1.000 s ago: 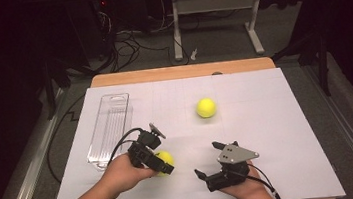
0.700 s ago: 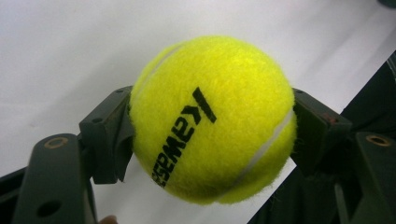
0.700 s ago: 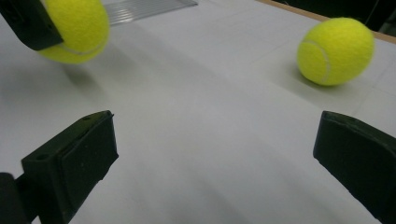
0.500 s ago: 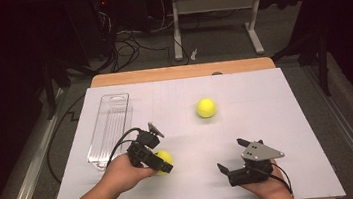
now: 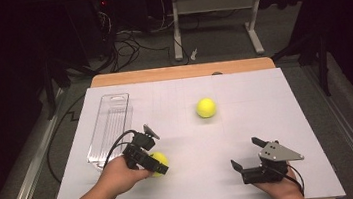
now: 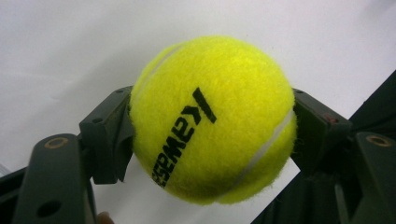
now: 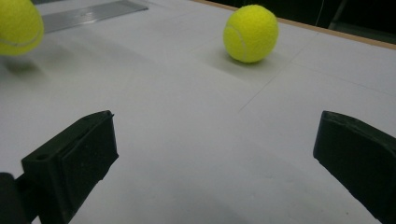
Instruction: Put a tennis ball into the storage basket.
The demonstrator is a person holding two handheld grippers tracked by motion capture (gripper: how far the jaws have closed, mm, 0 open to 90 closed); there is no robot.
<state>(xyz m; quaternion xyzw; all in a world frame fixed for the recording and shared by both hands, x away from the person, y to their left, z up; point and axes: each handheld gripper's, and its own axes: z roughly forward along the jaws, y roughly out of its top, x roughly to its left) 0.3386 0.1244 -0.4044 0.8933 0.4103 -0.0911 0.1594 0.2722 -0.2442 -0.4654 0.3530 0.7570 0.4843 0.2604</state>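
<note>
A yellow tennis ball (image 5: 158, 162) (image 6: 212, 119) with black lettering is clamped between the two black jaws of my left gripper (image 5: 155, 163) (image 6: 212, 126), near the front left of the white table. A second yellow tennis ball (image 5: 206, 107) (image 7: 251, 33) rests free on the table's middle. My right gripper (image 5: 246, 154) (image 7: 212, 161) hovers at the front right with its jaws wide apart and nothing between them, well short of the free ball. The held ball (image 7: 18, 25) also shows at the top left of the right gripper view.
A clear plastic tray (image 5: 109, 127) lies along the table's left side, just beyond my left hand. The white sheet (image 5: 265, 104) covers the table up to a bare wooden strip (image 5: 181, 71) at the far edge. Cables and a metal stand sit on the dark floor behind.
My right hand has slid to the right along the front edge with its jaws still apart. The left gripper and its ball have stayed put.
</note>
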